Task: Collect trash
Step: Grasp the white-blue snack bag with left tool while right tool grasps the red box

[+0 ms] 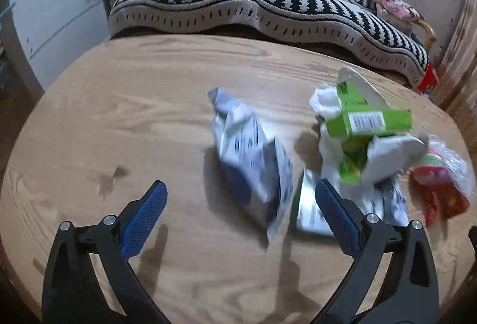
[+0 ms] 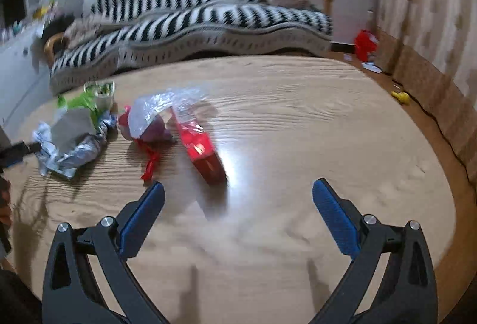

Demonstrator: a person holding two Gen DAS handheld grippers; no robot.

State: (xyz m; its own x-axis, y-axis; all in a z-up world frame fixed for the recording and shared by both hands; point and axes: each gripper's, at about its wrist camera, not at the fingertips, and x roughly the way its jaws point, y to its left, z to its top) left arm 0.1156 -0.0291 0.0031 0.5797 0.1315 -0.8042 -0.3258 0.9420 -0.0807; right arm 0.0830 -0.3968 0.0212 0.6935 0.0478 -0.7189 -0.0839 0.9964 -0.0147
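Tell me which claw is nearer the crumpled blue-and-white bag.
Left. The left claw is open with the blue-and-white bag just ahead between its fingers; the right claw faces the red wrapper farther right.

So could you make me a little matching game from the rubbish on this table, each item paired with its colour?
Things:
1. crumpled bag
2. flattened carton
3. shiny wrapper
4. clear plastic film

Colours:
A. red
B. see-through
C. white with blue print
D. bright green

Pairs: 1-C, 2-D, 3-A, 4-B. All four lie on the wooden table.
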